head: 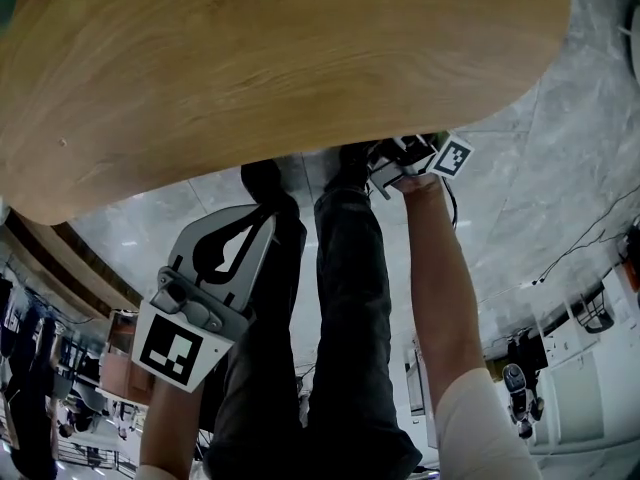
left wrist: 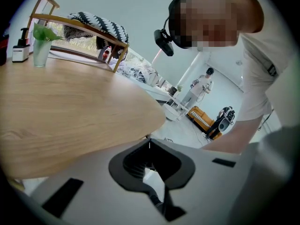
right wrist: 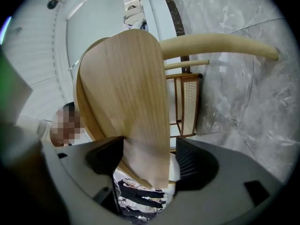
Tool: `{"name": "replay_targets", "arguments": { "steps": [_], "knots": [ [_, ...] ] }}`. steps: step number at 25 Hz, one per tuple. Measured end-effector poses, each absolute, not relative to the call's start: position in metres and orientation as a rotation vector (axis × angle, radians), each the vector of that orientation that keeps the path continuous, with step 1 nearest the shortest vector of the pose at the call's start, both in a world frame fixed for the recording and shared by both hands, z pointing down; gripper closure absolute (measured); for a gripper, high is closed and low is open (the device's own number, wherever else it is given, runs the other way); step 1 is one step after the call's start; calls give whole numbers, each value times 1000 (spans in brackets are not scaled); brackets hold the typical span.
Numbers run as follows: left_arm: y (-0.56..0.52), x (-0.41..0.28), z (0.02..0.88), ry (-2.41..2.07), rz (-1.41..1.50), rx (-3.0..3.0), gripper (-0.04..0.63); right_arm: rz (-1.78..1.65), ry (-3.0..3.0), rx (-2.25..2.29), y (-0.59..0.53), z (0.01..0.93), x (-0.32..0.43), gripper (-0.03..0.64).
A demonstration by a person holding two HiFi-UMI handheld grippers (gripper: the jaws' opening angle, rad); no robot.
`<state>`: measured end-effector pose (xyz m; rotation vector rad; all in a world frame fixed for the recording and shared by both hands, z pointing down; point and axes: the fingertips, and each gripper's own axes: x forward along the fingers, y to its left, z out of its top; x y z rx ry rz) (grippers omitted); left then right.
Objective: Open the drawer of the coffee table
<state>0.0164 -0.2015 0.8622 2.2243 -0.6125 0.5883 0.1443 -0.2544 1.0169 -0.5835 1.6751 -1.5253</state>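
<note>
The approach was in hand: the right gripper (right wrist: 149, 161) stood wide open at the coffee table (head: 250, 68)'s near edge, the left gripper (head: 240, 238) closed, both empty. The drawer front, unseen, needed finding next.

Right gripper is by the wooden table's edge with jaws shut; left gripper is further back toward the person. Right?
No: the right gripper's jaws stand wide open, per the right gripper view. The rest holds: it is by the wooden table's edge, and the left gripper is further back toward the person.

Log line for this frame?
left claw: shut, empty | right claw: open, empty, by edge of oval light-wood table top
</note>
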Motion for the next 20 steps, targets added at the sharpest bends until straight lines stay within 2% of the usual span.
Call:
{"name": "replay_targets", "arguments": {
  "steps": [20],
  "knots": [
    [-166, -9, 922, -641, 656, 2183, 575, -1426, 1741, -452, -256, 1005, 142, 267]
  ]
}}
